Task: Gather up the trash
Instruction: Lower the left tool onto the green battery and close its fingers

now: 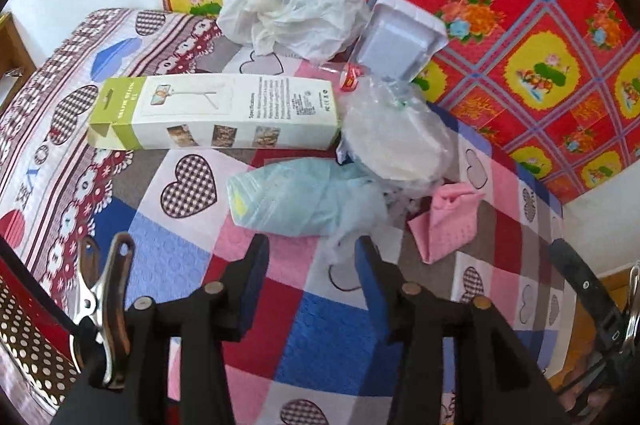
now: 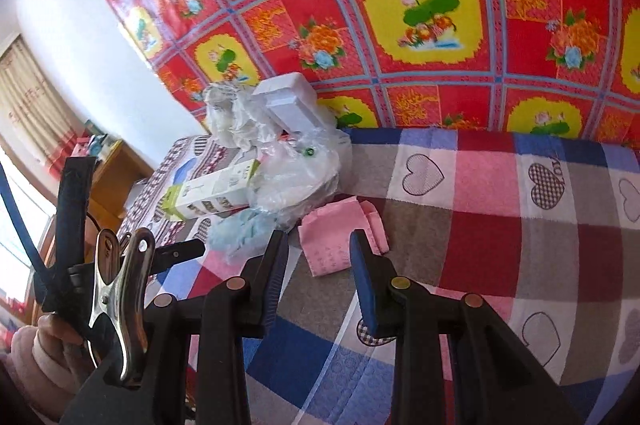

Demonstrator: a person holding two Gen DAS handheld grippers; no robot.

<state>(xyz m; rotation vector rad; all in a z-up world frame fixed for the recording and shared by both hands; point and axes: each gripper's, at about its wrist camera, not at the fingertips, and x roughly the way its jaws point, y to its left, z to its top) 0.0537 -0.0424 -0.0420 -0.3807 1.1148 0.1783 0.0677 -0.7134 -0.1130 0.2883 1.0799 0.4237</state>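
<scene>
The left gripper (image 1: 314,249) hangs over the heart-patterned quilt (image 1: 304,345), jaws spread with nothing between them. Just ahead of its tips lies a pale blue plastic bag (image 1: 288,199), and off its right finger a folded pink paper (image 1: 448,221). Beyond the bag sit a clear bag (image 1: 396,141), a long green-and-white box (image 1: 216,111), a white foam tray (image 1: 400,37) and crumpled white bags (image 1: 288,5).

The right gripper (image 2: 318,245) is also parted and empty, with the pink paper (image 2: 340,237) just beyond its tips.
</scene>
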